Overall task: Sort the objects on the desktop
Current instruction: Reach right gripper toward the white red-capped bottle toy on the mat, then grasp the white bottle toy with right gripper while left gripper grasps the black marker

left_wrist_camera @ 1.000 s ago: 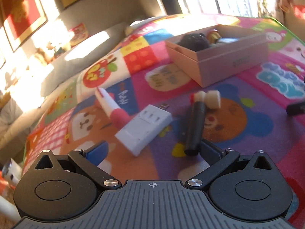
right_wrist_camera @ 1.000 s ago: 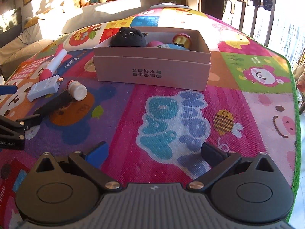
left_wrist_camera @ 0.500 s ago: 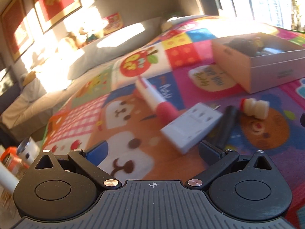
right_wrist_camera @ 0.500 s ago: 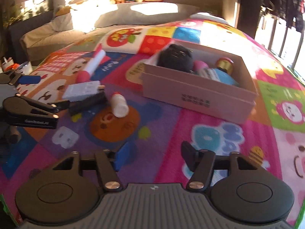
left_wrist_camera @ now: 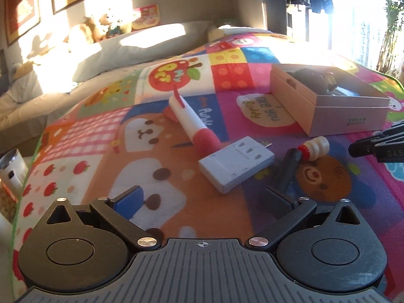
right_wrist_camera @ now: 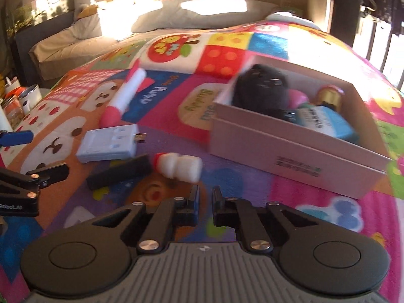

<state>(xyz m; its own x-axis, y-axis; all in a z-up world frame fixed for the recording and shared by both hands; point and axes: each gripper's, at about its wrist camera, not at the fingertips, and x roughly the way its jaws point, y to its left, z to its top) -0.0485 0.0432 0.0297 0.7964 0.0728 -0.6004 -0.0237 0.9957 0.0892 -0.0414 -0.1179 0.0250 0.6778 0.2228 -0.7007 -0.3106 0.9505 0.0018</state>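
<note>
On the colourful play mat lie a white power adapter (left_wrist_camera: 236, 164) (right_wrist_camera: 108, 146), a red-and-white foam stick (left_wrist_camera: 193, 123) (right_wrist_camera: 125, 96), and a toy hammer with a black handle (left_wrist_camera: 287, 169) (right_wrist_camera: 118, 171) and white head (left_wrist_camera: 315, 147) (right_wrist_camera: 180, 166). A pink cardboard box (left_wrist_camera: 348, 118) (right_wrist_camera: 290, 156) holds a black plush (right_wrist_camera: 260, 91), a blue packet and small toys. My left gripper (left_wrist_camera: 202, 199) is open and empty just short of the adapter. My right gripper (right_wrist_camera: 205, 199) has its jaws nearly together, empty, just short of the hammer head.
Pillows (left_wrist_camera: 141, 48) and plush toys line the far edge. Cups and jars (right_wrist_camera: 17, 101) stand off the mat's left edge. The right gripper's finger shows in the left wrist view (left_wrist_camera: 376, 146); the left gripper's finger shows in the right wrist view (right_wrist_camera: 48, 174).
My right gripper has closed from wide open to nearly shut while swinging left toward the hammer. My left gripper has swung left and levelled, staying open.
</note>
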